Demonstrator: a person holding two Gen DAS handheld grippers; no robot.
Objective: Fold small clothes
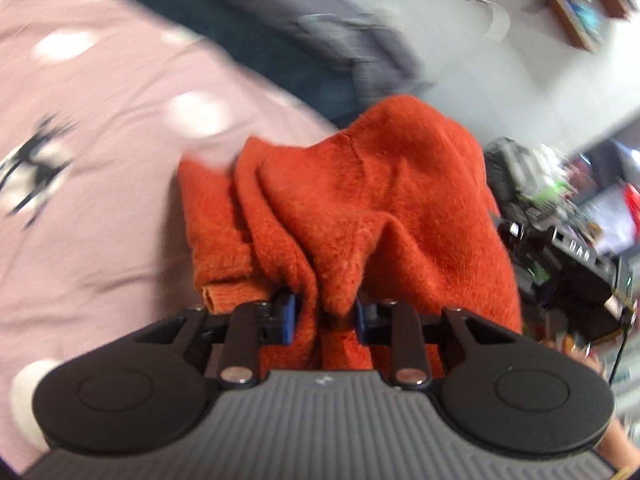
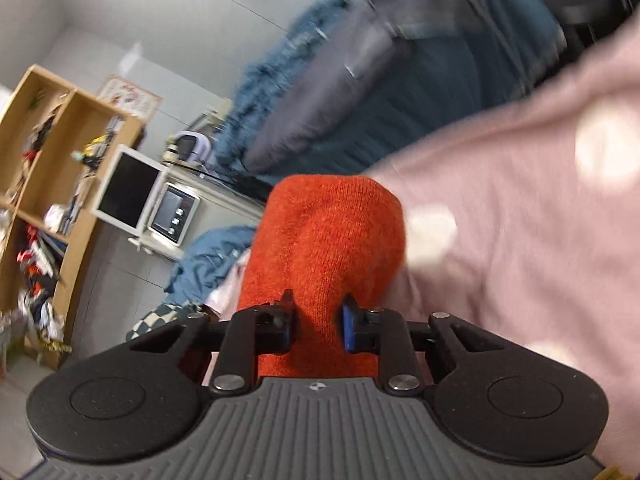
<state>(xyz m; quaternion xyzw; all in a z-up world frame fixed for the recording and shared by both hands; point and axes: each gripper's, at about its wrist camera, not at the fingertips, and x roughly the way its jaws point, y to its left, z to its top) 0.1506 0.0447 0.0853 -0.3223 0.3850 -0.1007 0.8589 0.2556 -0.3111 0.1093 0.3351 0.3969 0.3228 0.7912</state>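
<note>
While no writing reads clearly, both tongs [image 1: 325, 314] [image 2: 317, 322] pinch the orange garment [image 1: 360, 208].

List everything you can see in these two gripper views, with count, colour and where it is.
orange fleece garment: one, orange-red, bunched between both grippers, over the bed
bedspread: one, pink with white spots, beneath the garment
dark bedding: a heap, teal and grey, at the far end of the bed
shelf unit: one, light wood, cluttered, at the left of the right wrist view
white appliance: one, white with a dark panel, beside the shelf unit
left gripper: one, black with blue pads, shut on the garment
right gripper: one, black with blue pads, shut on the garment
</note>
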